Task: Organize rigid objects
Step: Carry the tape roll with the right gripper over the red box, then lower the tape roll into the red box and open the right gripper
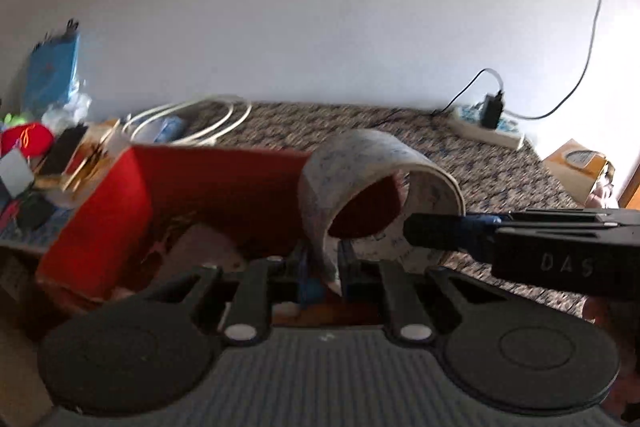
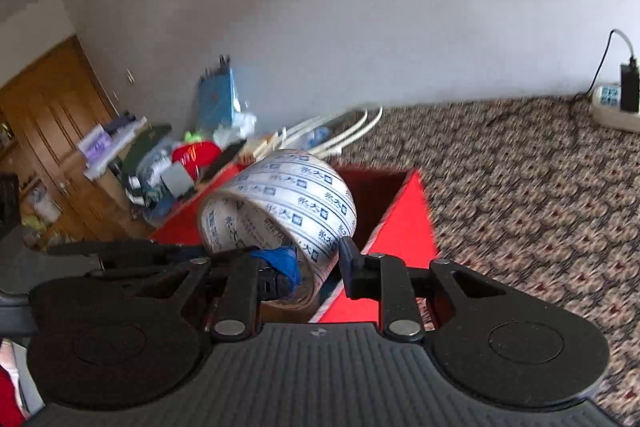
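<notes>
Both claws, left [image 1: 322, 267] and right [image 2: 316, 267], grip 1 tape roll [image 2: 280, 211] above the red box [image 2: 404, 223].

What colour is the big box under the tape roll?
Red box, seen best in the right wrist view, below the tape roll.

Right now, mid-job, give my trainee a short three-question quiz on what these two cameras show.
1. True or false: the tape roll lies flat on the bottom of the box.
2. Which grips the roll's wall? A: left gripper only. B: both it and the right gripper. C: neither.
3. Fill in: the open box under the roll is ___ in colour.
Key: 1 false, it is held upright above the box; 2 B; 3 red.
</notes>
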The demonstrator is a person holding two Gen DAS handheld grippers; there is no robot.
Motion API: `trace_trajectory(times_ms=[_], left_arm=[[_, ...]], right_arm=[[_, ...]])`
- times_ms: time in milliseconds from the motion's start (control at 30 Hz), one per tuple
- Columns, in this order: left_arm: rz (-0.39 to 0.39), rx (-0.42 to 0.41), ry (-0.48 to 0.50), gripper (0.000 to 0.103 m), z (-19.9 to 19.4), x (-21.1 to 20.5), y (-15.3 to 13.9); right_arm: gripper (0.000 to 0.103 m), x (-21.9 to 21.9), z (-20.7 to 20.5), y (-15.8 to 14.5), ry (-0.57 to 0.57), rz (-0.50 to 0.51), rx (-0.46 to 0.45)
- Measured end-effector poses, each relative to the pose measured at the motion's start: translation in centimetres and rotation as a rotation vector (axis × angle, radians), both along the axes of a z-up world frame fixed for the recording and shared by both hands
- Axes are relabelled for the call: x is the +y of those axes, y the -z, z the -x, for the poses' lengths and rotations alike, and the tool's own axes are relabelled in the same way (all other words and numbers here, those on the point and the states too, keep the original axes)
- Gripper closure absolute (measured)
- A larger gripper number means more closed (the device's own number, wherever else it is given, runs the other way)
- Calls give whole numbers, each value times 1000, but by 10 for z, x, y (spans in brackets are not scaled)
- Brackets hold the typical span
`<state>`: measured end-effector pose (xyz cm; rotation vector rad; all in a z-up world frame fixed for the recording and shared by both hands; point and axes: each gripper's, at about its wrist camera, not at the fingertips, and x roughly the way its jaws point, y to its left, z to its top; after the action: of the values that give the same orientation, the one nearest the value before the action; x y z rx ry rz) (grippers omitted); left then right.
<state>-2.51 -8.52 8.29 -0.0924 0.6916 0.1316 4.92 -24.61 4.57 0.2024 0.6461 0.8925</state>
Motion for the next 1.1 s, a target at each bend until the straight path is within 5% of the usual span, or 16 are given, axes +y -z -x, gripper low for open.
trace_trajectory(times_ms=[200, 533, 833, 1100], left_arm=[[25, 82, 15, 91, -6, 35, 12], [5, 121, 78, 89, -15, 54, 21], [-53, 118, 89, 43, -16, 58, 11], [-93, 138, 90, 39, -10, 52, 1]], right_arm=[[96, 36, 4, 6, 56, 42, 78], [94, 48, 20, 6, 208, 72, 64], [94, 51, 35, -10, 284, 99, 34], [94, 57, 46, -20, 331, 217, 39]])
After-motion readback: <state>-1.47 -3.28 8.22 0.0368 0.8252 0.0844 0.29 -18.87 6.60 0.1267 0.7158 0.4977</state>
